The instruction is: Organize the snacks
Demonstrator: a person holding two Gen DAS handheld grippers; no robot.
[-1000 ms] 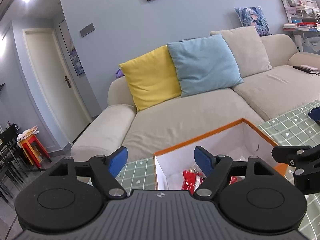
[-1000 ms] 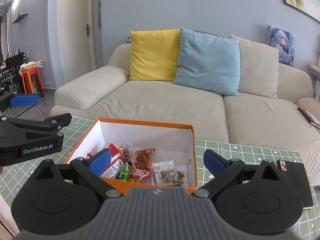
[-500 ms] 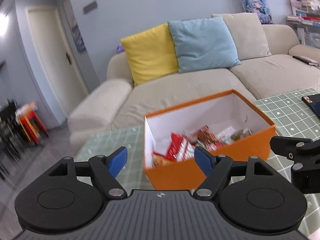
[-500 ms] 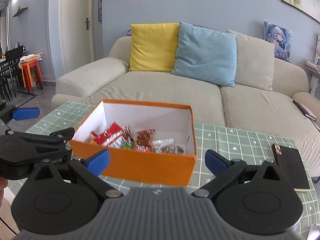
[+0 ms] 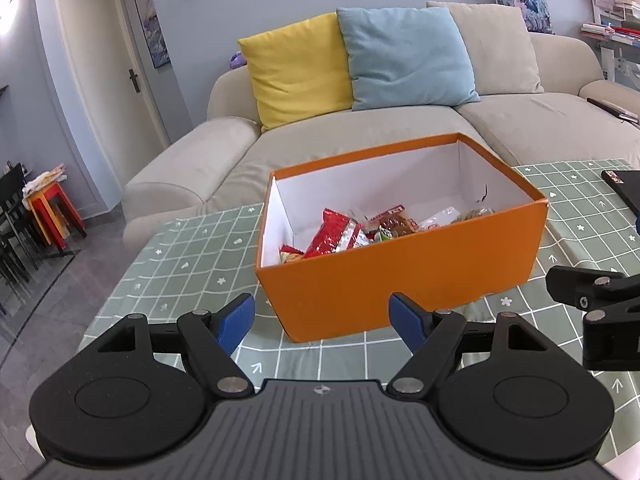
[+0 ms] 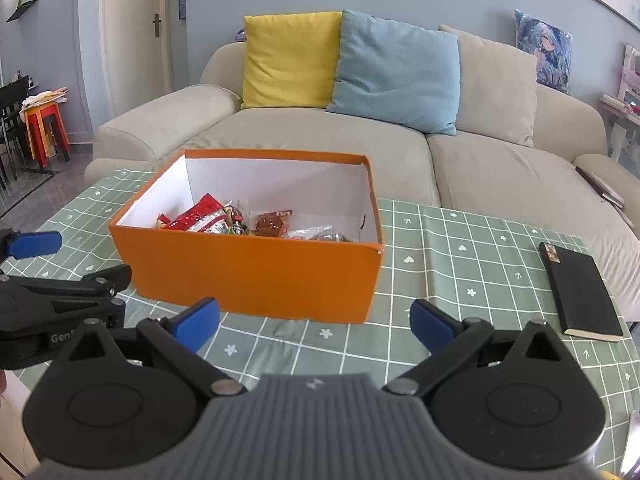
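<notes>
Living room: beige sofa (image 6: 320, 148) at 12 o'clock, green grid-pattern tablecloth (image 6: 460, 272) over the table in front.

Left gripper (image 5: 322, 318): empty, blue pads spread wide, hovering short of the near wall of the orange box (image 6: 256, 268).

Orange box: at centre of the cloth, lid off. Snack packets (image 6: 224, 222) lie loose on its floor, including a red foil bag (image 5: 336, 234) toward the left end and clear wrapped pieces toward the right.

Right gripper (image 6: 314, 322): empty, fingers apart, also short of the box.

Black notebook (image 6: 578, 290) at 3 o'clock, apart from the box.

Progress estimate: no snack visible on the cloth outside the box, so collection looks complete or nearly so. No lid in view; whether closing remains cannot be told.
</notes>
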